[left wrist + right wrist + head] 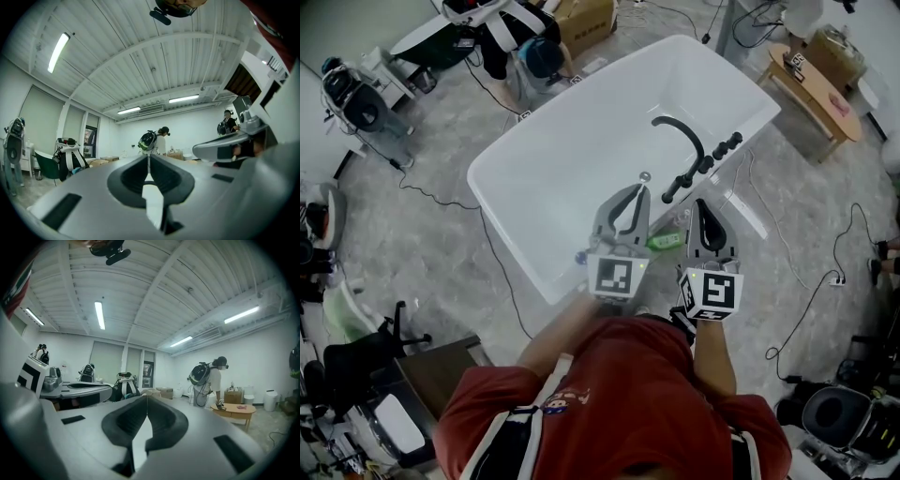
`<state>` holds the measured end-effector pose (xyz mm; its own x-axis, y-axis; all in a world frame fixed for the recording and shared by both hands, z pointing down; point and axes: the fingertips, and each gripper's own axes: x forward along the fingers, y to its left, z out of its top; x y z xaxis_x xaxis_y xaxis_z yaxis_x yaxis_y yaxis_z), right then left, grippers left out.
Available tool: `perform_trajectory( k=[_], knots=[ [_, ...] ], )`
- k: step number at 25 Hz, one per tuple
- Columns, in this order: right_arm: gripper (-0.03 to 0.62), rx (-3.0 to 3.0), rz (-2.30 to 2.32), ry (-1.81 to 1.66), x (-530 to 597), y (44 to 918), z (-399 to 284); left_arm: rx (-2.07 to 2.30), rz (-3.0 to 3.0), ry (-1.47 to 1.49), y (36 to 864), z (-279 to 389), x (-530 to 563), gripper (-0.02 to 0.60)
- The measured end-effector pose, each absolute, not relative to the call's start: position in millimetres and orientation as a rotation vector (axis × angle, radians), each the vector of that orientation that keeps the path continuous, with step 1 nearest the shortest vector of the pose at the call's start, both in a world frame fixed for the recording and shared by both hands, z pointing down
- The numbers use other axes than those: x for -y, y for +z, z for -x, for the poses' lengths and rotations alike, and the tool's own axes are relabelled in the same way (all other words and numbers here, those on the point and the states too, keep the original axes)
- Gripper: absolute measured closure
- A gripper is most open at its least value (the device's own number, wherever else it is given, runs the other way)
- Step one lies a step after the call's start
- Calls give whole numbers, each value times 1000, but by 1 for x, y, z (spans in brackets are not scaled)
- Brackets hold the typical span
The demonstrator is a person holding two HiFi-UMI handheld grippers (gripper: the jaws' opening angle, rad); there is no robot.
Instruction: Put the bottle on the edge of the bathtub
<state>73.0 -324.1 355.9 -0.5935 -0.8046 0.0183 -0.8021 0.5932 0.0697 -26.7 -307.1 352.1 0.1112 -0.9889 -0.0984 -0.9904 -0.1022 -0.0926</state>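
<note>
Bottle (pixel 664 241): one small green one. In the head view it shows low between the two tongs, at the near rim of the bathtub (pixel 581 101), and seems to lie on its side. The tongs partly cover that stretch, so I cannot tell whether it rests on the rim or just beyond it.

The left gripper (pixel 636 191) has its jaws pressed together with nothing between them. The right gripper (pixel 701 202) is closed the same way and is also empty. Both are held level above the bottle, neither touching it, and their own views look out across the room.

The likely trouble is rolling. A bottle on its side on a smooth, narrow rim could slip into the basin or off to the floor, and a nudge from either closed tip hovering above could start it. If it does need resetting, closed jaws would have to open first.

The count is two grippers, one bottle, one white bathtub, one black arched faucet (pixel 686 141) and one wooden table (pixel 811 84). Farther off, the left gripper view shows two people.
</note>
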Motion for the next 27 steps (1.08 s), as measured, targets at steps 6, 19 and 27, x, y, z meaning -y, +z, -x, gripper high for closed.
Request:
perform_trajectory(
  k=[6, 19, 27],
  knots=[
    [580, 2755, -1393, -85, 325, 357, -70, -2019, 2226, 9, 353, 31, 306, 554],
    [580, 2761, -1354, -70, 340, 366, -69, -2007, 2188, -43, 354, 35, 316, 554],
    [580, 2763, -1331, -51, 340, 375, -66, -2058, 2179, -30, 356, 38, 312, 554]
  ],
)
